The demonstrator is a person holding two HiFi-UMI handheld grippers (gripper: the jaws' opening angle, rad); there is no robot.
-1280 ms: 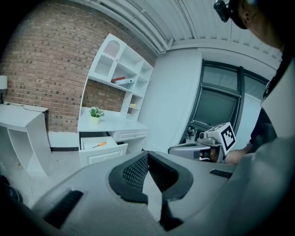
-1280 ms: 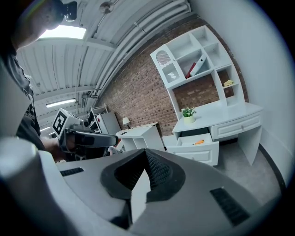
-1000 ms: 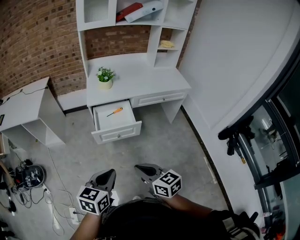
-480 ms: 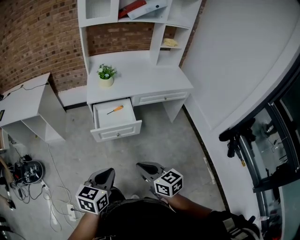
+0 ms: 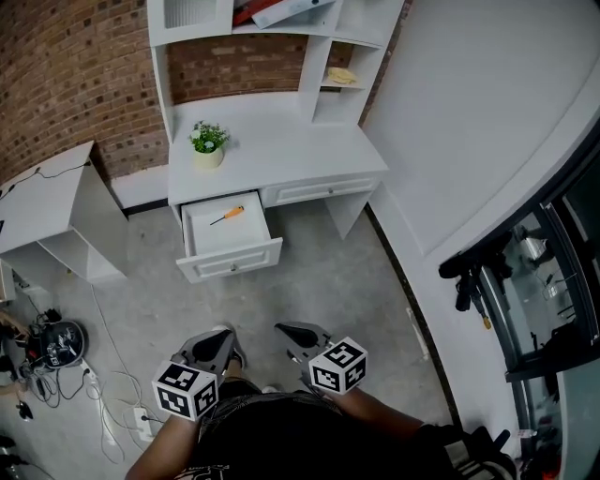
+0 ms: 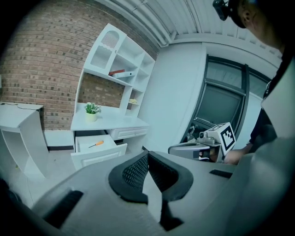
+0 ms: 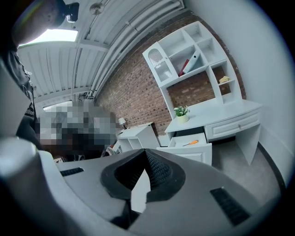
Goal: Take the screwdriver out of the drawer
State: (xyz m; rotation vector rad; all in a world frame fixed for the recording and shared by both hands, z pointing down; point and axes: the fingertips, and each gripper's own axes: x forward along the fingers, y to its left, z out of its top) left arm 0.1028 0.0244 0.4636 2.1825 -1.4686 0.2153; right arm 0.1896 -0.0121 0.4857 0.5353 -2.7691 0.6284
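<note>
The screwdriver (image 5: 229, 215), orange-handled with a thin dark shaft, lies in the open left drawer (image 5: 231, 256) of a white desk (image 5: 281, 150). It also shows as the small orange screwdriver (image 6: 96, 144) in the left gripper view and the screwdriver (image 7: 190, 143) in the right gripper view. Both grippers hover low near the person's body, well short of the drawer. My left gripper (image 5: 225, 335) is shut with nothing in it, and my right gripper (image 5: 282, 329) is shut and empty too. Their pads meet at the tips.
A potted plant (image 5: 207, 143) stands on the desk top under a shelf unit (image 5: 272, 19). The right drawer (image 5: 315, 190) is closed. A low white side table (image 5: 52, 208) stands at left, with cables and a power strip (image 5: 56, 352) on the floor. A white wall runs along the right.
The view has shifted a little toward the desk, and the left gripper has edged slightly to the right. Both grippers stay shut and the screwdriver has not moved.
</note>
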